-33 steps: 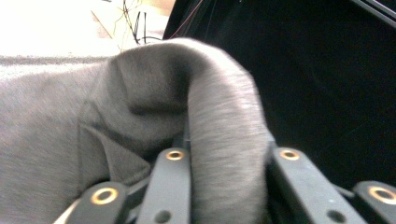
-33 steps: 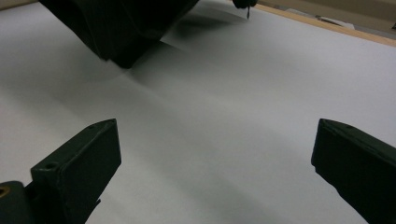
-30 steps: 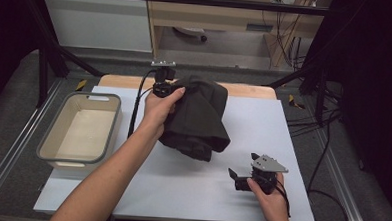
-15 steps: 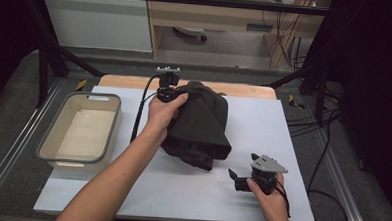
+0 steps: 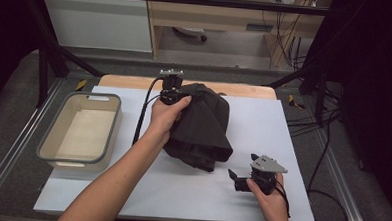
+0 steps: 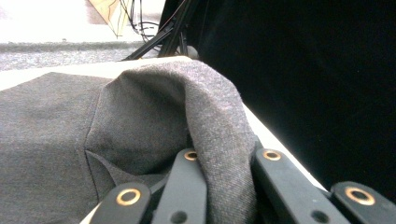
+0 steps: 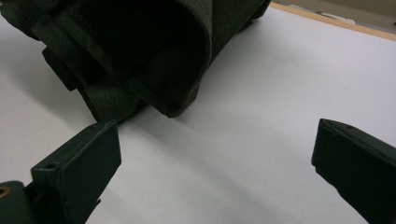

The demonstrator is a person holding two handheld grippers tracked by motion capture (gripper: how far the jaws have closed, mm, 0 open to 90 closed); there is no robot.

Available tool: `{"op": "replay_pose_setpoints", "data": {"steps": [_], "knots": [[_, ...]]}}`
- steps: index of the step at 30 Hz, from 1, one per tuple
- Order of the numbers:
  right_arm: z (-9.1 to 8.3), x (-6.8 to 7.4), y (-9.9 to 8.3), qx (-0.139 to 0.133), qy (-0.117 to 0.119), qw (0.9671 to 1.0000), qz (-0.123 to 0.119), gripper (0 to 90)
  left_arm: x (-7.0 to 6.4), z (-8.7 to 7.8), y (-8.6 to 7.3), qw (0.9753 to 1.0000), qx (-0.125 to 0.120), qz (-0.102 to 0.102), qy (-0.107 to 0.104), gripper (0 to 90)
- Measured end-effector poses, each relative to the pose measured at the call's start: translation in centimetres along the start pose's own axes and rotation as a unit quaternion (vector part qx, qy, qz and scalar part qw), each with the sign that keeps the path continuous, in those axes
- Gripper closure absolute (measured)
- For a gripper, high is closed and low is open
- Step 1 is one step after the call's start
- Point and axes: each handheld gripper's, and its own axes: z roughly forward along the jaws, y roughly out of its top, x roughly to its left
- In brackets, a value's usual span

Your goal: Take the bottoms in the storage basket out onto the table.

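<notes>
My left gripper [image 5: 171,89] at far edge of table [image 5: 263,128], jaws pinched on fold of dark cloth [image 5: 203,126]; fold runs up between both jaws in left gripper view. Versus a second ago: cloth pulled farther toward back, heap now longer, lower hem nearer centre. My right gripper [image 5: 241,181] unmoved at near right, jaws wide, empty, pointing at hem just ahead. Tub [image 5: 78,130] at left empty. My guess: spreading or folding cloth; right jaws next take hem.
</notes>
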Motion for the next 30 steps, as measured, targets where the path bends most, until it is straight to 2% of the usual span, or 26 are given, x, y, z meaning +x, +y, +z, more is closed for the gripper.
{"op": "replay_pose_setpoints", "data": {"steps": [15,30], "knots": [[0.0,0.0,0.0,0.001,0.0,1.0,-0.001,2.0,-0.5,0.9,-0.7,0.9999,0.008,0.008,-0.004,86.2],[0.0,0.1,0.0,0.002,0.0,1.0,-0.005,2.0,-0.6,1.8,-2.3,0.9998,0.017,0.01,-0.008,86.1]]}}
